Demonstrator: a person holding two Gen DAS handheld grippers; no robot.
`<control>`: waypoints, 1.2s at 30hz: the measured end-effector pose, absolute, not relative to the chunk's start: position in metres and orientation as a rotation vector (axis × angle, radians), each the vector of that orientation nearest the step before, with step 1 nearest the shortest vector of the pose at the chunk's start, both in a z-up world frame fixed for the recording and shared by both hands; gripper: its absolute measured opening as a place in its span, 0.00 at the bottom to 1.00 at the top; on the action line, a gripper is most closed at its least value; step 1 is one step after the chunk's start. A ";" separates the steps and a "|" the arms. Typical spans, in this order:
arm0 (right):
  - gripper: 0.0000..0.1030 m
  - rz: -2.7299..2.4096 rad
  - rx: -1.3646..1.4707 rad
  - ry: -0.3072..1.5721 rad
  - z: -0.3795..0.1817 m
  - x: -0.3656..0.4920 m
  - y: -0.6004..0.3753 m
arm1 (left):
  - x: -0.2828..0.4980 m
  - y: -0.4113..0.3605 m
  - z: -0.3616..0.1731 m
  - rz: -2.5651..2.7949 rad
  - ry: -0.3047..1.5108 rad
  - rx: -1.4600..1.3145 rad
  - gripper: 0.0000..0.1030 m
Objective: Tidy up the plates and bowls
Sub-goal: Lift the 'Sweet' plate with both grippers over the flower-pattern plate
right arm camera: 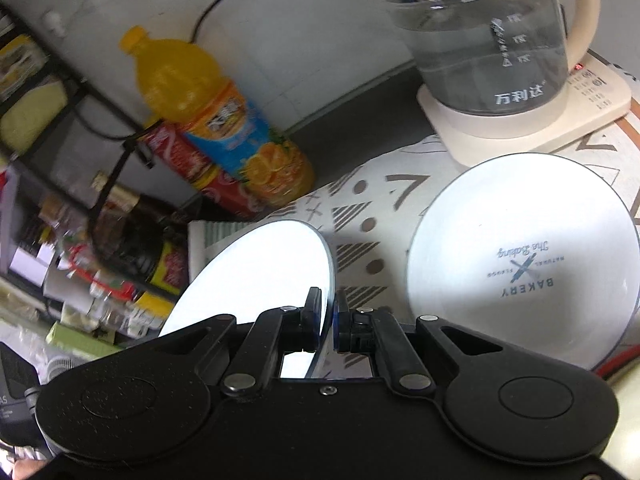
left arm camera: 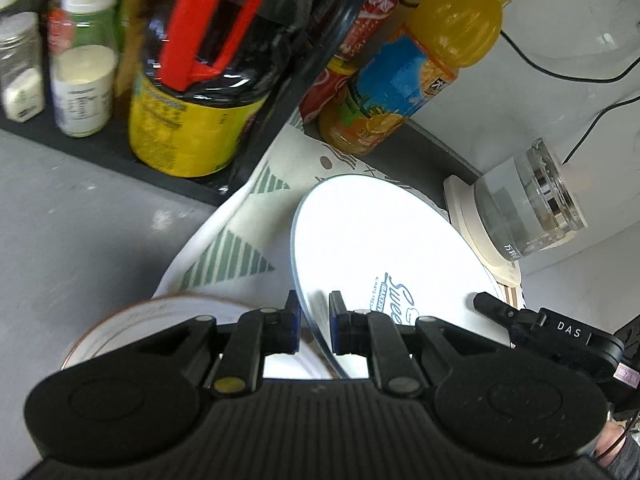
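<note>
A white plate (left arm camera: 376,248) with a blue bakery logo hangs tilted above the patterned cloth (left arm camera: 240,248). Both grippers hold it by opposite edges. My left gripper (left arm camera: 314,314) is shut on its near rim, and the right gripper's finger (left arm camera: 492,306) shows at the plate's right edge. In the right wrist view my right gripper (right arm camera: 329,314) is shut on the rim of the same plate (right arm camera: 260,276). A white bowl (right arm camera: 520,256) with a bakery print lies on the cloth to the right. A brown-rimmed dish (left arm camera: 120,326) sits low at the left, partly hidden by the left gripper.
An orange juice bottle (right arm camera: 208,120) and a red drink bottle (right arm camera: 192,164) stand at the back by the wall. A glass kettle (right arm camera: 488,40) sits on its cream base (right arm camera: 520,128). A black rack (left arm camera: 100,148) with sauce bottles (left arm camera: 192,120) and jars stands at the left.
</note>
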State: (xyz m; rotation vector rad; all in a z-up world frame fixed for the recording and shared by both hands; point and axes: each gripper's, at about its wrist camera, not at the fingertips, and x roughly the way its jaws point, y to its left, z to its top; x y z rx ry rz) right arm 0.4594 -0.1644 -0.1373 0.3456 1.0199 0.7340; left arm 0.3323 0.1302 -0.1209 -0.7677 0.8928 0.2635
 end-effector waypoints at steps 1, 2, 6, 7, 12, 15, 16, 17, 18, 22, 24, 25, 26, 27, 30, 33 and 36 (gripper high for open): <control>0.06 0.746 0.339 1.015 -0.136 0.456 -0.165 | 0.326 0.129 -0.119 0.270 0.887 -0.774 0.11; 0.06 0.757 0.335 1.011 -0.135 0.452 -0.166 | 0.319 0.128 -0.117 0.276 0.882 -0.784 0.11; 0.06 0.796 0.315 1.011 -0.134 0.438 -0.167 | 0.296 0.122 -0.115 0.301 0.870 -0.800 0.11; 0.06 0.804 0.310 1.015 -0.134 0.434 -0.167 | 0.290 0.121 -0.115 0.308 0.868 -0.805 0.11; 0.06 0.852 0.274 1.023 -0.137 0.417 -0.165 | 0.263 0.118 -0.117 0.350 0.855 -0.837 0.11; 0.06 0.873 0.254 1.028 -0.138 0.408 -0.162 | 0.248 0.116 -0.119 0.376 0.851 -0.854 0.11; 0.06 0.881 0.247 1.030 -0.139 0.405 -0.160 | 0.242 0.115 -0.119 0.383 0.850 -0.858 0.11; 0.06 0.887 0.241 1.031 -0.139 0.402 -0.160 | 0.238 0.114 -0.120 0.389 0.849 -0.862 0.11; 0.06 0.893 0.236 1.033 -0.140 0.399 -0.159 | 0.233 0.113 -0.120 0.395 0.847 -0.866 0.11; 0.06 0.913 0.206 1.043 -0.141 0.389 -0.155 | 0.216 0.112 -0.124 0.421 0.842 -0.888 0.11; 0.06 0.920 0.195 1.046 -0.142 0.385 -0.153 | 0.208 0.111 -0.127 0.428 0.841 -0.896 0.11; 0.06 0.924 0.188 1.047 -0.143 0.383 -0.151 | 0.205 0.111 -0.128 0.432 0.842 -0.902 0.11; 0.06 0.926 0.182 1.048 -0.143 0.382 -0.150 | 0.202 0.112 -0.129 0.434 0.844 -0.906 0.11; 0.06 0.928 0.176 1.050 -0.144 0.380 -0.148 | 0.200 0.112 -0.130 0.436 0.846 -0.908 0.11; 0.06 0.931 0.168 1.056 -0.146 0.376 -0.145 | 0.194 0.113 -0.134 0.440 0.850 -0.915 0.11; 0.06 0.936 0.147 1.062 -0.148 0.372 -0.140 | 0.189 0.118 -0.138 0.451 0.851 -0.937 0.11; 0.06 0.938 0.134 1.066 -0.149 0.370 -0.136 | 0.186 0.121 -0.141 0.461 0.850 -0.953 0.11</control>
